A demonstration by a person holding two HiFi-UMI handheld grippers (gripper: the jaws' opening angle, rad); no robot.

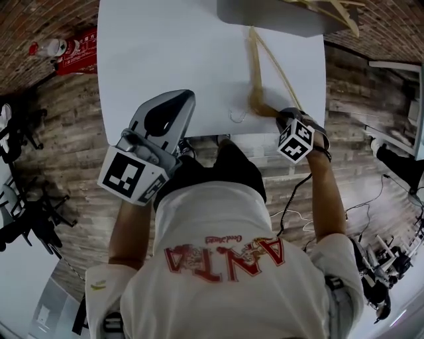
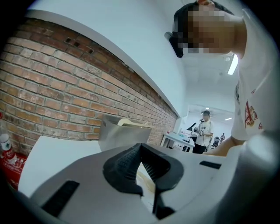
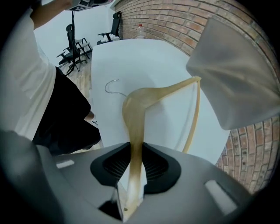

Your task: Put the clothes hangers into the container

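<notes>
1. Two grippers work over a white counter (image 1: 165, 53): the left gripper (image 2: 141, 147) and the right gripper (image 3: 135, 157), one in each of the person's hands.
2. Right gripper: it points straight down at the counter's near edge, on the right side. Its pads pinch one arm of a wooden hanger (image 1: 254, 79), close to that arm's end.
3. Hanger: it is outside the container (image 1: 265, 16) and stretches across the right part of the counter, from the right gripper toward the container.
4. Far end of the hanger: it reaches the container's near wall. Whether the two touch cannot be told.
5. Hook (image 3: 106, 87): the metal hook points toward the left, near the counter's front edge. It is free of both grippers.
6. Container: a grey bin at the counter's far edge, right of centre. Other hangers (image 2: 129, 123) of pale wood stick out of its top.
7. Left gripper: its pads are pressed together with nothing between them. It is held almost level above the near left part of the counter, well apart from the hanger.
8. Surroundings: a brick wall (image 2: 65, 87) runs behind the counter. A bottle (image 1: 52, 48) stands to the left of the counter. A second person (image 2: 204, 131) stands far back in the room.
</notes>
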